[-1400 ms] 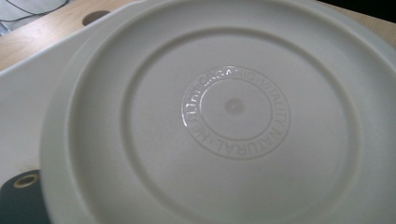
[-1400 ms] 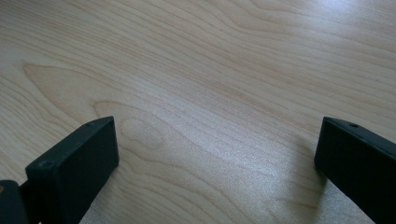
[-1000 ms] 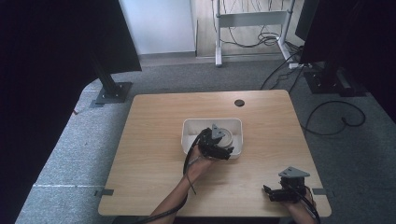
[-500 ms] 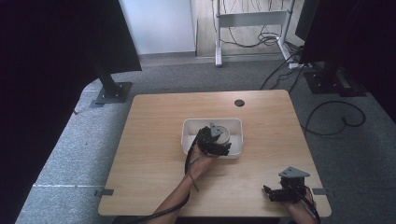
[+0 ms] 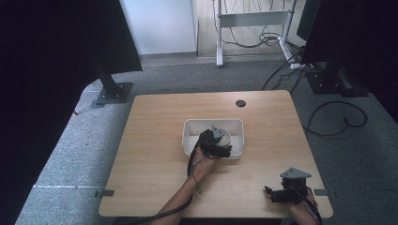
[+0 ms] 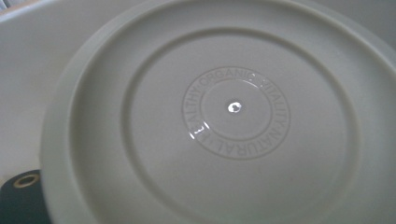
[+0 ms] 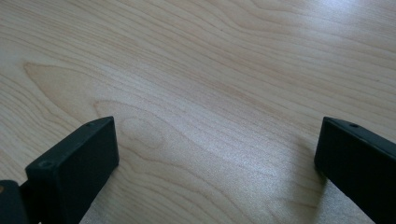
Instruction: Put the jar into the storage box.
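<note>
A: From the high view, what's the count?
B: One wooden bench [image 5: 155,154], one white tray [image 5: 192,133] mid-bench, one pale round dish [image 5: 224,137] inside it. The left hand-held gripper [image 5: 217,146] sits over the tray; the right hand-held gripper [image 5: 274,194] lies near the bench's near right edge, bare wood all round.
A: Left gripper view?
B: The dish's [image 6: 224,116] ringed underside, very close. I cannot tell how the jaws stand.
A: Right gripper view?
B: Jaws spread wide over bare bench [image 7: 210,84].

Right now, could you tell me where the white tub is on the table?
In the high view the white tub sits near the table's middle, under the left hand-held gripper, with the round cable hole just beyond it.
</note>
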Demonstrator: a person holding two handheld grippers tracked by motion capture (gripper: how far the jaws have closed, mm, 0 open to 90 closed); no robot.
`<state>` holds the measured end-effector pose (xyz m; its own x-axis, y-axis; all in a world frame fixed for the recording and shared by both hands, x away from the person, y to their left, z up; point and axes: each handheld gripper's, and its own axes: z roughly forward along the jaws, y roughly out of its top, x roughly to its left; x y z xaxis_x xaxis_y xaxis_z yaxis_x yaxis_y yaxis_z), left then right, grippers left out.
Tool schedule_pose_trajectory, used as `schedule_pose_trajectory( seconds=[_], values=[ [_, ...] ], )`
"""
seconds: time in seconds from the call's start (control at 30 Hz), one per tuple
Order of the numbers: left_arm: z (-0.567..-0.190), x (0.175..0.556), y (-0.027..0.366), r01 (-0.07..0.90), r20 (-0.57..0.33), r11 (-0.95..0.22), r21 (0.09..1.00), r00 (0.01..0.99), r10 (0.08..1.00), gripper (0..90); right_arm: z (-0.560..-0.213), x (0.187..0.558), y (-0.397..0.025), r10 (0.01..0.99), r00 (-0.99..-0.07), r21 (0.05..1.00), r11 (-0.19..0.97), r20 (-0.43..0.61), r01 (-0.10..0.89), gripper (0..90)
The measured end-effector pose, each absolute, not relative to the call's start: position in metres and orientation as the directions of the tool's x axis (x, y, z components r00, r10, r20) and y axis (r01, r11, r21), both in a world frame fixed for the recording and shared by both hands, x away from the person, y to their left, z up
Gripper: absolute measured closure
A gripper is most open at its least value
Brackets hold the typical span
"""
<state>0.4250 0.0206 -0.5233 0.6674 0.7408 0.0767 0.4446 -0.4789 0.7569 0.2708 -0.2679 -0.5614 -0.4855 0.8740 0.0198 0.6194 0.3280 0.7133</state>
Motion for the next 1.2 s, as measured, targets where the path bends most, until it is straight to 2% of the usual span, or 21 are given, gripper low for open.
schedule_pose_trajectory(
  seconds=[0.33, 0.67, 1.2],
  values=[
    [-0.5280, 0.4272, 0.0172, 0.465, 0.079, -0.490, 0.737, 0.661, 0.746, 9.7, -0.5615, 0.2710, -0.2680, 0.873, -0.488, 0.714, 0.330, 0.018, 0.617, 0.0],
    [-0.5267, 0.4325, 0.0199, 0.522, 0.017, -0.459, 0.719, 0.647, 0.762, 9.5, -0.5615, 0.2710, -0.2680, 0.873, -0.488, 0.714, 0.330, 0.018, 0.617, 0.0],
    [-0.5186, 0.4298, 0.0205, 0.500, 0.023, -0.472, 0.726, 0.668, 0.744, 3.6, -0.5615, 0.2708, -0.2678, 0.874, -0.486, 0.714, 0.328, 0.020, 0.619, 0.0]
  ],
)
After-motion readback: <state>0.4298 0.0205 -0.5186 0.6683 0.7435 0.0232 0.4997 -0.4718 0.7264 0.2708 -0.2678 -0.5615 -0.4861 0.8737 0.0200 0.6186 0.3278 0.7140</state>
